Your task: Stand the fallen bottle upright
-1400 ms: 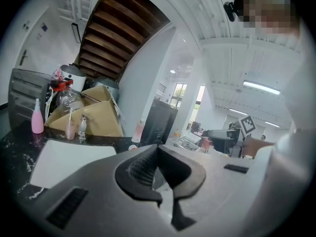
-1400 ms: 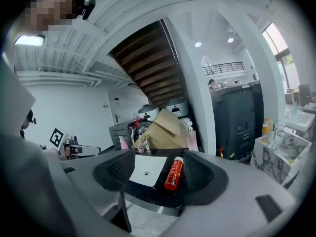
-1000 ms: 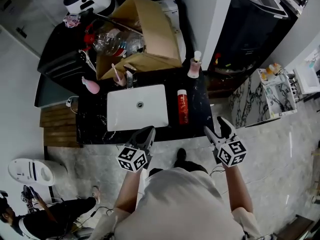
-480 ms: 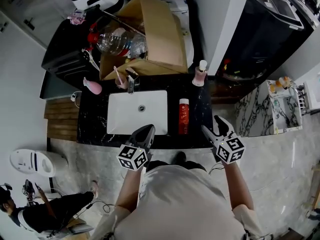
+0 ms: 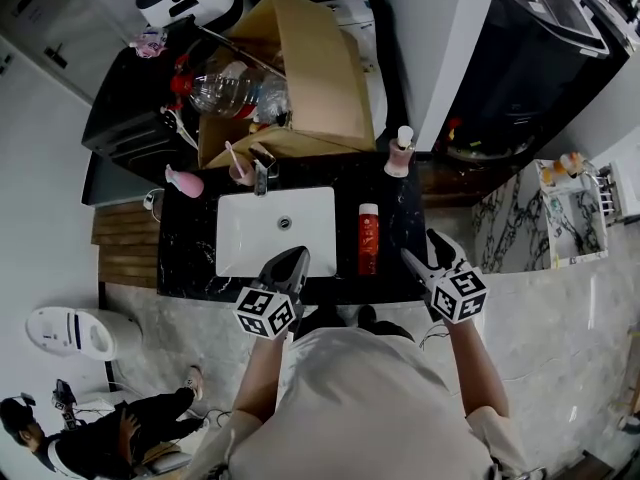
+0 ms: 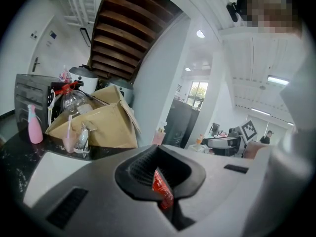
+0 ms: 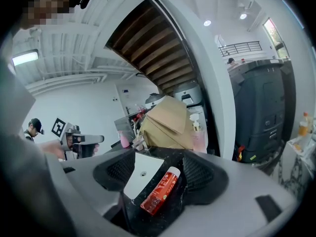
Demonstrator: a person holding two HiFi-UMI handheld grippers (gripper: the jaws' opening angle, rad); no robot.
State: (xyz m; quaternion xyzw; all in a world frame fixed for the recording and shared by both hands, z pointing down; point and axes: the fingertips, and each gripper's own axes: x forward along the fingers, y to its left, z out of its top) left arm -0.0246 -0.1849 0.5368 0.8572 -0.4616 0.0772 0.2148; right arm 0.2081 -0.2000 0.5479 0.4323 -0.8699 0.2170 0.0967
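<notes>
The red bottle (image 5: 368, 238) with a white cap lies on its side on the black worktop (image 5: 190, 258), just beside the right edge of the white sink (image 5: 240, 230). It runs front to back, with the cap end pointing toward the wall. Neither claw touches it.

The left claw (image 5: 295, 258) hovers over the front edge of the sink, to the left of the bottle. Its jaws are pressed together with nothing between them. In the left gripper view only a thin strip of the red bottle (image 6: 163, 194) shows through the narrow slit where the left claw (image 6: 160, 181) closes.

The right claw (image 5: 425, 253) hangs at the front edge of the worktop, to the right of the bottle and apart from it. Its jaws are spread wide and empty. In the right gripper view the bottle (image 7: 160, 190) lies on the worktop beyond the right claw (image 7: 158, 174), framed by the two jaws.

Behind the sink stand a tap (image 5: 260, 173) and a pink cup (image 5: 240, 171). A pink pump bottle (image 5: 399, 151) stands upright at the back of the worktop, beyond the fallen bottle's cap. A large cardboard box (image 5: 320, 58) sits behind the sink.
</notes>
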